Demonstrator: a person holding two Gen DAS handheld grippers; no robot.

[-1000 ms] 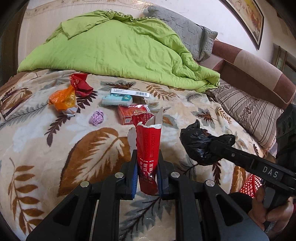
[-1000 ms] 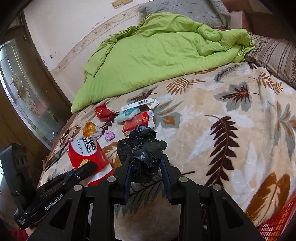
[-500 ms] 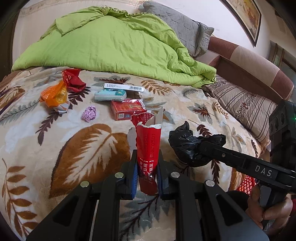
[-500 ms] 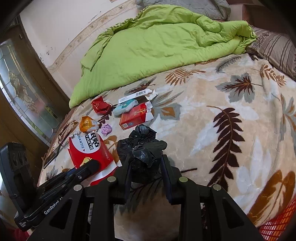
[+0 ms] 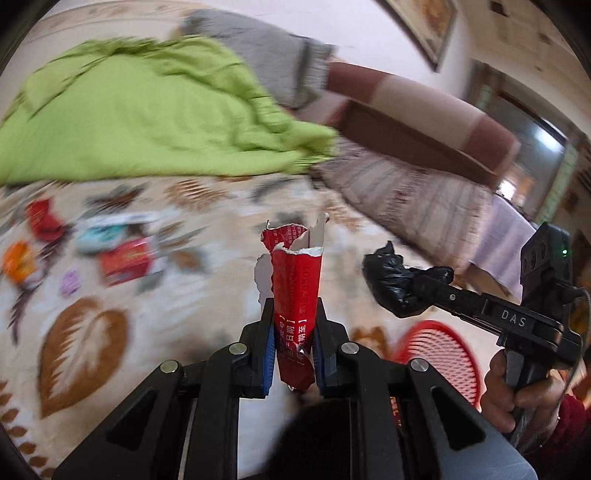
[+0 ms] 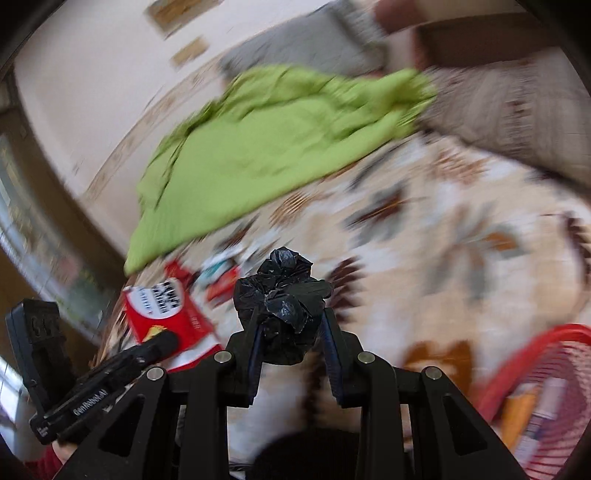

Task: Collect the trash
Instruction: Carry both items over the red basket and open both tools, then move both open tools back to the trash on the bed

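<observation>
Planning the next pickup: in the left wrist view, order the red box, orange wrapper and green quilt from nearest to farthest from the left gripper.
From the left gripper, which is shut on the red packet:
1. Red box, on the bedspread, ahead left.
2. Orange wrapper, farther left, near the frame edge.
3. Green quilt, heaped at the bed's far side.

Green quilt (image 5: 140, 118) bunched upper left of the left wrist view, on a leaf-print bedspread (image 5: 85, 332). Grey pillow (image 5: 266, 70) top center, brown headboard (image 5: 424, 122) upper right, striped pillow (image 5: 413, 199) below it. Framed picture (image 5: 424, 26) on wall, top right.
</observation>
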